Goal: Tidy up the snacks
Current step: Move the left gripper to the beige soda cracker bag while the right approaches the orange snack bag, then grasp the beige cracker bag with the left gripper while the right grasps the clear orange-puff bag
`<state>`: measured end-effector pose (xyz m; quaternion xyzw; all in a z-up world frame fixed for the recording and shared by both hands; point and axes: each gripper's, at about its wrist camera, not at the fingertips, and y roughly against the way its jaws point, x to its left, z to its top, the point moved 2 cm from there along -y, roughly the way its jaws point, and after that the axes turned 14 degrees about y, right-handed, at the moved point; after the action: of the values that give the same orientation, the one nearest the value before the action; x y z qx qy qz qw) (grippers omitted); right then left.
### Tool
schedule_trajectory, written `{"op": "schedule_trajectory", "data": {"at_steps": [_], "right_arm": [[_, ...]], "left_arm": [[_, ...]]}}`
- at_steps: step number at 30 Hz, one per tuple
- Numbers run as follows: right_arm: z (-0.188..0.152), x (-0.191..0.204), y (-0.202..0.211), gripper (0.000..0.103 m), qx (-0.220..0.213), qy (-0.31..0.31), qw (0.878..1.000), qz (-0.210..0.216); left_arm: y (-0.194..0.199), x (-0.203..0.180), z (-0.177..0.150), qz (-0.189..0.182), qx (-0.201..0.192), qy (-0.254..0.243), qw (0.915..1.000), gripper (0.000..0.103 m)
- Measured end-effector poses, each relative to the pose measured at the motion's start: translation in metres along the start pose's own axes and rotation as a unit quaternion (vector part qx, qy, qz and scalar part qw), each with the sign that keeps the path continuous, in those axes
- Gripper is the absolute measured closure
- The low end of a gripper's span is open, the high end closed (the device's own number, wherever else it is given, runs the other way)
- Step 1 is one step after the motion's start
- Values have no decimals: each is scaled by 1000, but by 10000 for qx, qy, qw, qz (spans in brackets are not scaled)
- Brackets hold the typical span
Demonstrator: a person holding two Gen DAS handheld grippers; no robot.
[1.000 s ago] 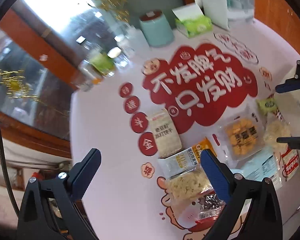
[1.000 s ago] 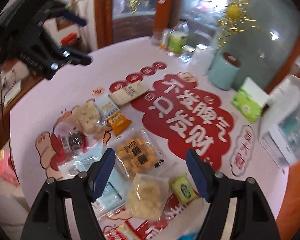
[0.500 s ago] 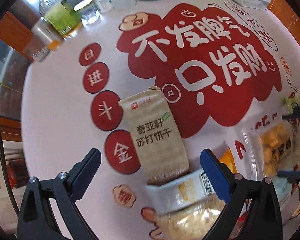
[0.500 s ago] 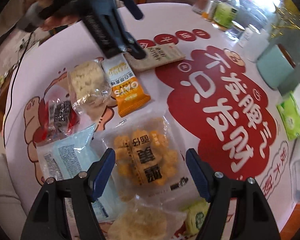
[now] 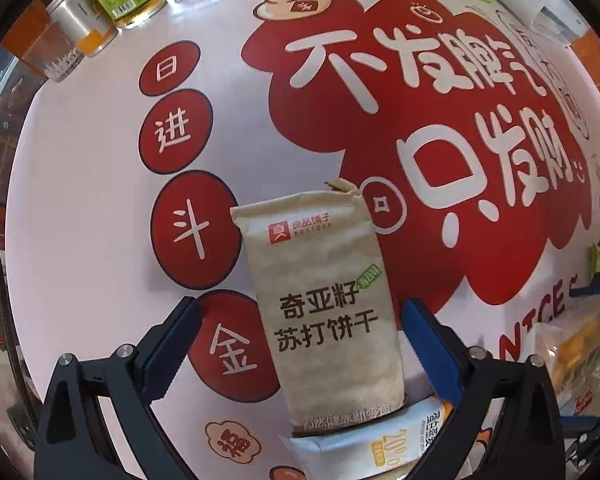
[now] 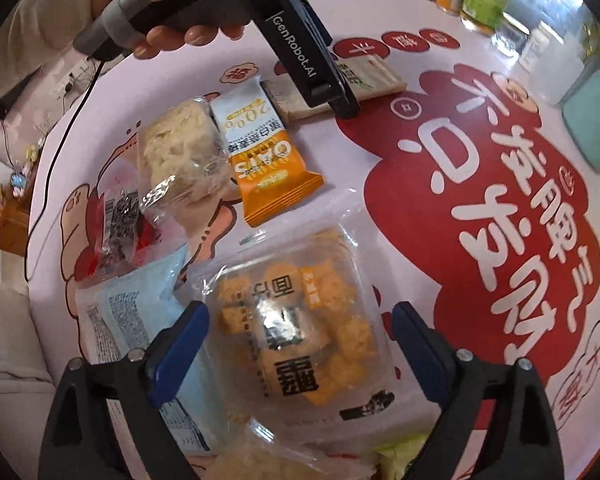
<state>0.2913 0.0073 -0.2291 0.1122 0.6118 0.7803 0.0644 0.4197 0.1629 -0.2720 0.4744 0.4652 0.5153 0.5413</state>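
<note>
Your left gripper [image 5: 296,336] hides part of the beige cracker pack [image 5: 324,308], which lies between its wide jaws on the worktop [image 5: 80,160]. Your right gripper [image 6: 300,332], just opened wide, straddles the clear pack of yellow snacks [image 6: 300,320].

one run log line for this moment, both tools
left tool: open, straddling beige cracker pack | right tool: just opened, over clear yellow snack pack

Beige cracker packet [image 5: 332,312] lies flat, its end overlapping the orange-white oat bar [image 6: 260,148].
</note>
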Motion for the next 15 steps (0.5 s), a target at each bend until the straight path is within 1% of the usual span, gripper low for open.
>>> {"op": "schedule_trajectory", "data": {"at_steps": [3,4,5,6,8,9,10,12,14,15], "right_arm": [[1,2,-2,11,60,39,10000,36],[1,3,-3,11,109,32,9999,60],[2,4,-3,12,129,-5,9999,111],[4,3,-4,16,127,-11,9998,118],[6,5,-3,23,89,9,10000,33],[4,7,0,27,73,-28,10000,2],[3,8,1,29,82,-91,9999,-2],[2,15,4,30,135,-129,9998,-38],[2,23,3,29,225,24,9997,-56],[2,25,0,25,297,42,9995,24]], "left_arm": [[-3,2,1,-9,37,83,10000,4],[-2,2,0,-67,48,127,9999,9],[-1,3,-1,-102,43,153,9998,15],[1,2,-2,-110,10,159,9998,20],[8,-2,-7,-132,-31,138,9998,42],[10,-4,-8,-114,-34,141,9998,45],[10,-5,-10,-117,16,178,9998,46],[13,-6,-12,-94,3,166,9998,46],[14,-7,-13,-103,-23,207,9997,48],[14,-7,-14,-102,-34,241,9997,48]]}}
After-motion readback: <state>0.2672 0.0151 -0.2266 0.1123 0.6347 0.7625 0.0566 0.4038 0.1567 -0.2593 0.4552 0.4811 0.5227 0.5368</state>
